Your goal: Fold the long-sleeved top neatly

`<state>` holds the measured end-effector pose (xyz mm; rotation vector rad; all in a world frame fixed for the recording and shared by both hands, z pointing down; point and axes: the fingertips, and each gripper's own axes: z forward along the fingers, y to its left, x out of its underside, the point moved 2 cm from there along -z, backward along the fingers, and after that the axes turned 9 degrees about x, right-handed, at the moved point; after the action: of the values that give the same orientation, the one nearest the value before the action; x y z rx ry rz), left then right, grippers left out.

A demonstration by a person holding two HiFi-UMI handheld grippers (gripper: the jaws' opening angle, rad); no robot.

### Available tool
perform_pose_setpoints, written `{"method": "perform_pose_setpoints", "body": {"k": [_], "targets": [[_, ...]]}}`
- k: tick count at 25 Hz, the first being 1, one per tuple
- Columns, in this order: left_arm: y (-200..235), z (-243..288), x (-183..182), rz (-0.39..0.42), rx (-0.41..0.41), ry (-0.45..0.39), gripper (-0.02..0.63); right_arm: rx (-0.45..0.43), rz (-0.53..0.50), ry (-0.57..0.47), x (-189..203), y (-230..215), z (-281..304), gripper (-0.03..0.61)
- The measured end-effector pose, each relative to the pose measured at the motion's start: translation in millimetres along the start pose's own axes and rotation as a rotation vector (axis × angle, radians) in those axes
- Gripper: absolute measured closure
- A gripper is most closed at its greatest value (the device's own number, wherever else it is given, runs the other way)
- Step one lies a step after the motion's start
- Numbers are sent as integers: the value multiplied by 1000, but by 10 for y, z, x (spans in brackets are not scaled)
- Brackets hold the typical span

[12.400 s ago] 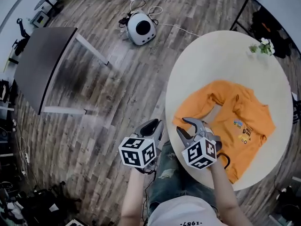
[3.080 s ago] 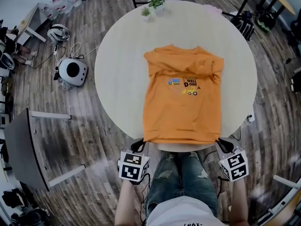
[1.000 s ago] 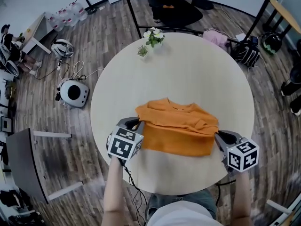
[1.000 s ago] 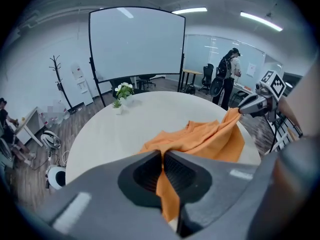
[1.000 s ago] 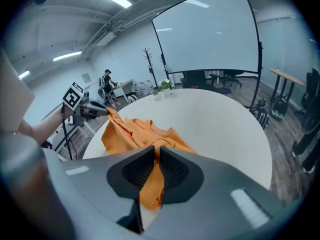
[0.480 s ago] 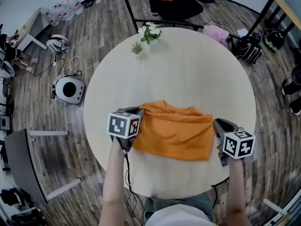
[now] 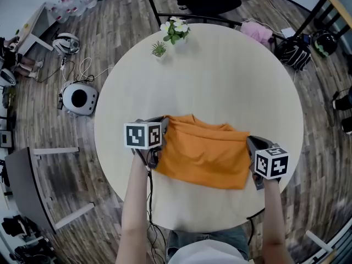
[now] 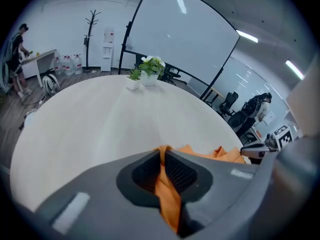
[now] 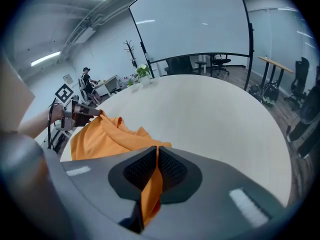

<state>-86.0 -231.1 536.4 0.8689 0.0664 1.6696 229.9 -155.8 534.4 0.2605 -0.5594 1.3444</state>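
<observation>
Both ends are pinched right now. The left gripper [image 8: 162,159] has its jaws shut on a thin ridge of orange cloth, and the right gripper [image 9: 156,156] is clamped the same way on the other end. The long-sleeved top [image 7: 206,155] sits low and centre in the head view, on the near half of the round table [image 7: 220,70], stretched between the two.

The danger is a lopsided set-down. If one side lets go first or drops lower, the upper layer will land skewed and the edges won't match. Each grip holds only a narrow fold of fabric, so a sharp tug could pull it free.

As for looks, the top is doubled over into a wide orange slab. The neckline is bunched and rippled along the upper edge, and the lower edge slants down to the right. The sleeves are probably tucked inside, but the fold hides them.
</observation>
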Motion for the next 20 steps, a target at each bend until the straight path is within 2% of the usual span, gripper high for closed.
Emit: {"method": "perform_pose_setpoints", "body": {"k": [4,7,9,15,20], "targets": [[56,38,-45,-84,21,-64,570,29,-41,51,114,-16,168,538],[98,-26,-142,-173,20,-166,547,40,-52,64,170,-20,224,538],[122,-79,-197,-189,4,-204,543,47,-57,62,176,-23,238,537],[50,-219,-211,-120,-22,-192,543,61,-56,18,101,-31,157,522],[-253,-348,-199,-8,-29,-191,543,81,-30,-46,6,-109,-46,507]]}}
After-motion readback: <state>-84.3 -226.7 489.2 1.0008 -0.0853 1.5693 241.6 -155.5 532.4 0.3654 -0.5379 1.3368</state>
